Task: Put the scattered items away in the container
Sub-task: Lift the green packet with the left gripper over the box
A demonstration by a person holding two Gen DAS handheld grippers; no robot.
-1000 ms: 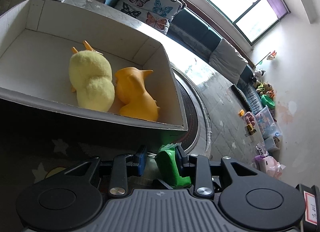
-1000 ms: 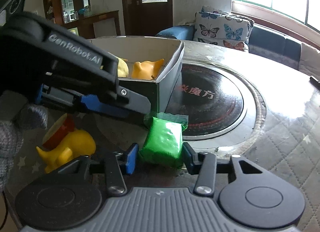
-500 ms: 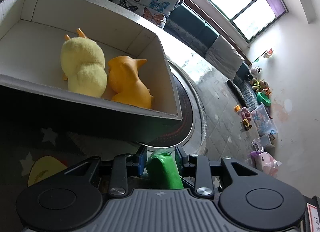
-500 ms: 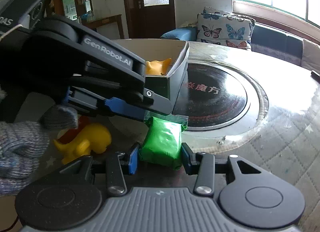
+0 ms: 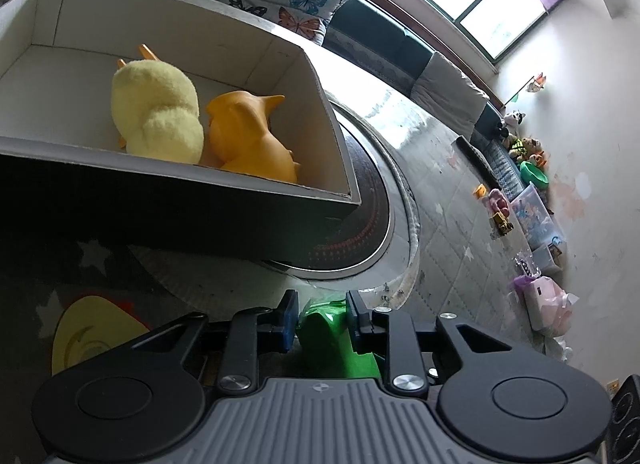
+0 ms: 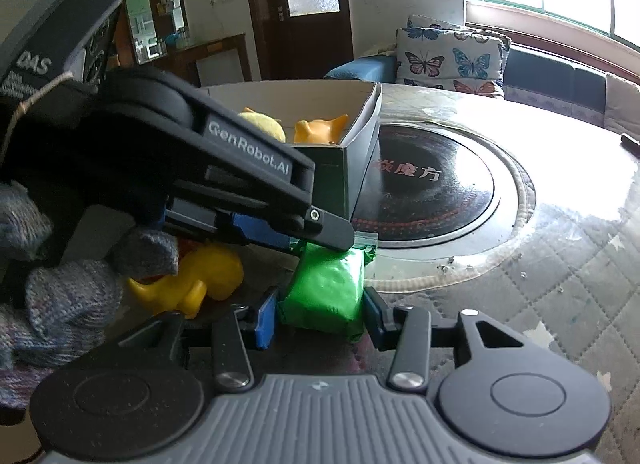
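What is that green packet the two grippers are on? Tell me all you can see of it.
The green packet is a small, soft pillow pack in glossy, crinkled plastic, with a flat sealed edge at its far end. It sits just off the box's near corner, beside the yellow toy. The right gripper is shut on its near end; the left gripper straddles its far end, jaws closing.
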